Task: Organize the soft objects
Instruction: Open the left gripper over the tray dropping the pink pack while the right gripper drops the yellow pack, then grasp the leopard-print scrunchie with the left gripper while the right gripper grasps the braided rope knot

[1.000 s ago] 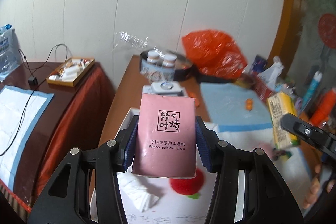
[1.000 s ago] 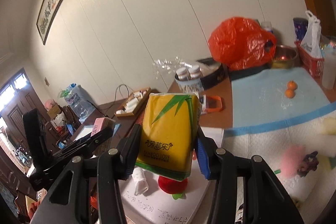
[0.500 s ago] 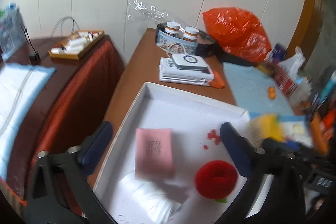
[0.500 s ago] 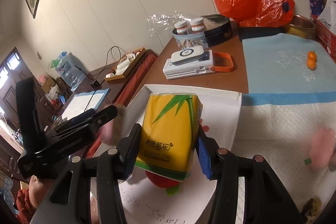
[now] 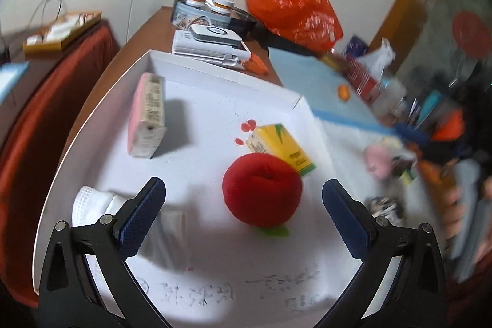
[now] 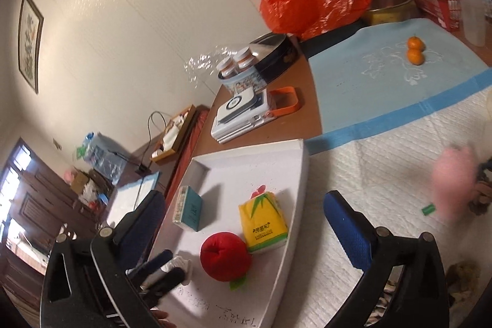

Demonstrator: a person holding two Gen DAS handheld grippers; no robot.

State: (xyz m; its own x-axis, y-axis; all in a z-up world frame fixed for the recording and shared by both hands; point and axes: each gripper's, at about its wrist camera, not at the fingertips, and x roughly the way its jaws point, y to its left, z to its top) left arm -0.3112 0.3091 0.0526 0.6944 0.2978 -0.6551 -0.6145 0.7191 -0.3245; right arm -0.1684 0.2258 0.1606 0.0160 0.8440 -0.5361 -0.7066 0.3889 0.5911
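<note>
Left wrist view, your jaws: your left gripper (image 5: 243,189) stands wide apart after just opening, nothing between the pads.
Left wrist view, tray: the white tray (image 5: 215,73) on the worktop holds the pink tissue pack (image 5: 147,116), standing on edge near the left wall.
Left wrist view, centre: the red plush apple (image 5: 261,189) sits just in front of the yellow tissue pack (image 5: 283,143), touching it; a white cloth (image 5: 92,202) lies at the tray's near left.
Right wrist view, your jaws: your right gripper (image 6: 243,205) has just opened wide and holds nothing.
Right wrist view, tray: the yellow tissue pack (image 6: 264,223) lies flat by the right rim, against the red plush apple (image 6: 224,257).
Right wrist view, beyond: a pink plush (image 6: 455,180), blurred, lies on the white quilted mat (image 6: 369,168).
</note>
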